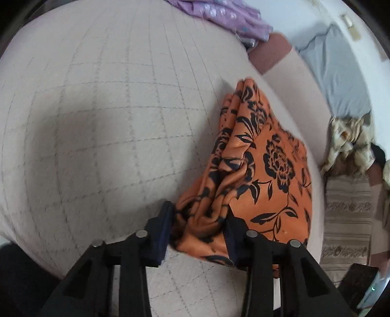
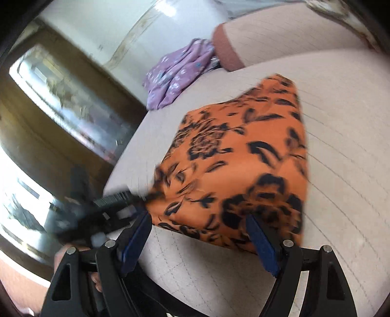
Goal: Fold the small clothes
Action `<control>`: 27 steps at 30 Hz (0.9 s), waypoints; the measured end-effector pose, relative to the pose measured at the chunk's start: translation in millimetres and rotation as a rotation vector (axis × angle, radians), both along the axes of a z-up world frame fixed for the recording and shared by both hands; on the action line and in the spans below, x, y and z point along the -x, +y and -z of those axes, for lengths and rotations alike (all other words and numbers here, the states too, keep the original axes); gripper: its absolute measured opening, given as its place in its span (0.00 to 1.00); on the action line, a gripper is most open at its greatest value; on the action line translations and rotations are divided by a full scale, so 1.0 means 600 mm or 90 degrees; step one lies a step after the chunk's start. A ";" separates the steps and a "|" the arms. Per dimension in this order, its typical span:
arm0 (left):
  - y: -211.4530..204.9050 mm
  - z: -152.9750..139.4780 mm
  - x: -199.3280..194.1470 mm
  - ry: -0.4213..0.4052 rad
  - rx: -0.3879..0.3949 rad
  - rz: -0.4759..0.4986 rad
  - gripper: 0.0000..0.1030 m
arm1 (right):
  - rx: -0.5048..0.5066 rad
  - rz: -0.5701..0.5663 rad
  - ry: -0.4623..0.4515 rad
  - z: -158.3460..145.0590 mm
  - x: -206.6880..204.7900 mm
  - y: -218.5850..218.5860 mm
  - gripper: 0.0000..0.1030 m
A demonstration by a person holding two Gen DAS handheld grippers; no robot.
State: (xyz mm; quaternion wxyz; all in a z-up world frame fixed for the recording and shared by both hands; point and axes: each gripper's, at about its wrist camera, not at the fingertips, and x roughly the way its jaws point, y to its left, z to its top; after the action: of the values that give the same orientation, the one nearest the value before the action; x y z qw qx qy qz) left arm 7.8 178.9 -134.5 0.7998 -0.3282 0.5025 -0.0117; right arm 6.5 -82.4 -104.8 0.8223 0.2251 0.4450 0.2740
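An orange cloth with black flowers (image 1: 263, 168) lies bunched on the pale quilted bed (image 1: 109, 109). My left gripper (image 1: 198, 217) is shut on the cloth's gathered near corner. In the right wrist view the same cloth (image 2: 238, 170) lies partly folded in front of my right gripper (image 2: 199, 224), whose jaws stand wide apart with the cloth's near edge between them, not pinched. The left gripper (image 2: 114, 200) shows there too, blurred, holding the cloth's left corner.
A purple flowered garment (image 1: 226, 17) lies at the bed's far edge, also seen in the right wrist view (image 2: 178, 73). A grey pillow (image 1: 341, 73) and a crumpled cream cloth (image 1: 351, 143) lie on the right. A dark wooden cabinet (image 2: 61, 117) stands left of the bed.
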 end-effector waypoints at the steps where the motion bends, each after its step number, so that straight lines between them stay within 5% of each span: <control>1: -0.006 -0.005 0.005 0.001 -0.018 0.009 0.39 | -0.023 0.010 0.013 0.009 0.003 -0.018 0.80; 10: -0.029 -0.037 0.011 0.004 -0.090 0.017 0.47 | -0.165 0.057 0.049 0.025 0.025 -0.101 0.80; 15: -0.030 -0.090 0.014 -0.063 -0.112 0.012 0.67 | -0.302 0.080 0.128 0.047 0.038 -0.137 0.81; 19: -0.037 -0.079 -0.012 -0.043 -0.112 0.023 0.67 | -0.380 0.071 0.190 0.069 0.036 -0.107 0.81; 22: -0.046 -0.060 -0.027 -0.021 -0.119 0.040 0.54 | -0.374 0.099 0.209 0.088 0.017 -0.082 0.81; 23: -0.048 -0.057 -0.024 -0.020 -0.117 0.048 0.30 | -0.379 0.107 0.213 0.093 0.008 -0.077 0.81; 27: -0.057 -0.059 -0.024 -0.023 -0.131 0.056 0.27 | -0.386 0.161 0.207 0.096 -0.010 -0.074 0.81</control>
State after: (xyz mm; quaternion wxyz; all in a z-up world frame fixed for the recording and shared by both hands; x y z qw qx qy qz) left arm 22.1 144.9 -99.4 0.8370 -0.2217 0.5003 -0.0013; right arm 12.3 -126.6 -162.6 0.6640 0.5525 0.4373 0.2502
